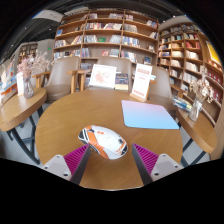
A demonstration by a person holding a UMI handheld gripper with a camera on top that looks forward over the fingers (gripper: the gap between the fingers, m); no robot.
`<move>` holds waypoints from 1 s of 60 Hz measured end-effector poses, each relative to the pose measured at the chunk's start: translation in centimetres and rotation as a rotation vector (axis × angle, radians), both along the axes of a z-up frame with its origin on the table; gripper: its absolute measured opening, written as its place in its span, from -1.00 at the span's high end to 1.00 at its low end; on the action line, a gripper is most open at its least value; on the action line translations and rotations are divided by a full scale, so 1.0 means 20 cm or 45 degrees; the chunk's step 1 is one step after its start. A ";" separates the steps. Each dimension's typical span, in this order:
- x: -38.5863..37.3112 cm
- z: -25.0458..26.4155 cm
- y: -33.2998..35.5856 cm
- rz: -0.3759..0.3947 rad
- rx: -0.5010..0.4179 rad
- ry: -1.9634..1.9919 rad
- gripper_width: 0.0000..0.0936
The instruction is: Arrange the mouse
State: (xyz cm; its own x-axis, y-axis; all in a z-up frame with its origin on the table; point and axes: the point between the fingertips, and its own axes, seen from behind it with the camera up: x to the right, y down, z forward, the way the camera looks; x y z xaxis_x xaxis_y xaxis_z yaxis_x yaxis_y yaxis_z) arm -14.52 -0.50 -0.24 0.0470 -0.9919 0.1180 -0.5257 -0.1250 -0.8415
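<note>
Table (70, 118): wood, smooth, light brown, faint sheen.
Mouse (103, 141), between the fingers: hard plastic, glossy, white shell with orange and dark patterning.
Mouse pad (150, 114), beyond the right finger: pale blue, matt, flat.
Finger pads (73, 157): magenta, ribbed, matt.
Shelves (105, 30), far beyond: wood, brown.
</note>
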 end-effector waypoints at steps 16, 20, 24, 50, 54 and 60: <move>0.20 0.00 0.00 0.012 0.008 0.030 -0.83; 0.25 -0.01 0.00 0.004 0.061 0.051 -0.81; 0.30 -0.03 -0.02 -0.002 0.071 0.077 -0.81; 0.42 -0.06 -0.06 -0.077 0.107 0.169 -0.78; 0.42 -0.06 -0.05 -0.067 0.132 0.181 -0.51; 0.43 -0.05 -0.06 -0.076 0.064 0.194 0.04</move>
State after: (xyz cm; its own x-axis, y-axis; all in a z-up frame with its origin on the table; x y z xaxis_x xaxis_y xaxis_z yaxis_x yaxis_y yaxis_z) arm -5.97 -1.80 -1.15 0.0011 -0.9979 0.0641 -0.6529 -0.0492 -0.7559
